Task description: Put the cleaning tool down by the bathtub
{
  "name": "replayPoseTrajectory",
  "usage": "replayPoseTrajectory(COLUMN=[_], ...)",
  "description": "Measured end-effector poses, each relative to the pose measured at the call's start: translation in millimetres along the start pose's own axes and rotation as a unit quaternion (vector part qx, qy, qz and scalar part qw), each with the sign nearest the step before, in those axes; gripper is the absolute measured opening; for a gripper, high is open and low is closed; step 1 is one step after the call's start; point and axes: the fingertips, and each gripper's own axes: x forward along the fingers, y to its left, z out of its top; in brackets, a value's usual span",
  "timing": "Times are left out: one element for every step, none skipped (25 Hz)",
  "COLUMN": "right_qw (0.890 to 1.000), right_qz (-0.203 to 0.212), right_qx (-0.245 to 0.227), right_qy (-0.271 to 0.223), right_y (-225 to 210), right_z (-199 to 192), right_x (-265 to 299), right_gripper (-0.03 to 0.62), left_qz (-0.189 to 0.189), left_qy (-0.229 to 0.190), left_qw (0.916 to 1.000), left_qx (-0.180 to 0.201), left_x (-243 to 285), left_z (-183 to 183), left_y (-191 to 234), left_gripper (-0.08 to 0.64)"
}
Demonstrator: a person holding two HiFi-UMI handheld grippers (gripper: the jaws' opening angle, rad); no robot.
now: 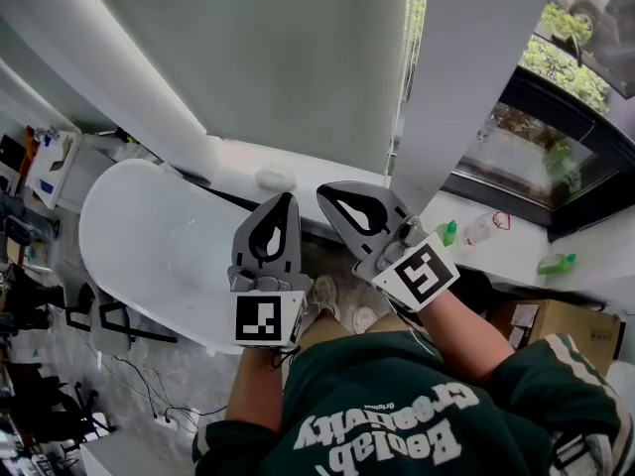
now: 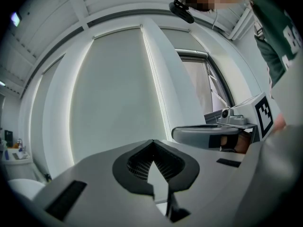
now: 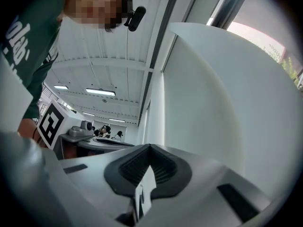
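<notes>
Both left tongs [image 1: 288, 198] and right tongs [image 1: 323, 190] are closed, empty, near the bathtub [image 1: 129, 226]; shirt [image 1: 397, 405] lettering upside down.

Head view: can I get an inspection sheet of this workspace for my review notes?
Surface: white bathtub, ledge behind it.
Job's things: no cleaning tool in either claw; white lump on the ledge, kind unclear.
Clutter: green bottle, clear bottle, cardboard box.
Grippers: left claw and right claw both shut, empty, held up side by side.
Cables: wires on the floor beside the tub.
Surroundings: window at right, pale blind ahead.
</notes>
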Motion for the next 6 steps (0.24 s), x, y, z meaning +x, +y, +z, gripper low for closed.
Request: replayPoseTrajectory(right_qw=[1.0,1.0,1.0,1.0,1.0,1.0], right_qz=[-0.001,-0.002,-0.002,-0.003,-0.002,-0.002], right_qx=[0.0,0.001,0.0,-0.001,-0.002,-0.004], right_qy=[0.001,0.001,0.001,0.001,0.0,0.0], right_y=[-0.8,-1.9,-3.0,-4.0,-5.0,-5.8], right_z=[-0.8,-1.6,-1.8,-1.5,-0.9,-0.3], right_x=[-0.5,-1.4,-2.5,-3.6,-4.6,-5.6], right_gripper=[0.015,0.015,0.015,0.015,0.015,0.015], left_qz=[-0.001,-0.005,-0.007,-0.009,-0.01,-0.011], left_qy=[0.001,0.001,0.001,0.002,0.004,0.006], left_qw=[1.0,1.0,0.9999,0.9999,0.9999,0.9998], left_qx=[0.002,0.005,0.007,0.009,0.01,0.012], left_x=[0.7,1.3,1.9,2.4,2.8,3.1], left_z=[0.3,0.0,-0.3,-0.3,-0.3,-0.3], left_y=[-0.6,-2.0,-3.5,-4.9,-6.2,-7.3], left_gripper=[0.003,0.003,0.003,0.003,0.003,0.003])
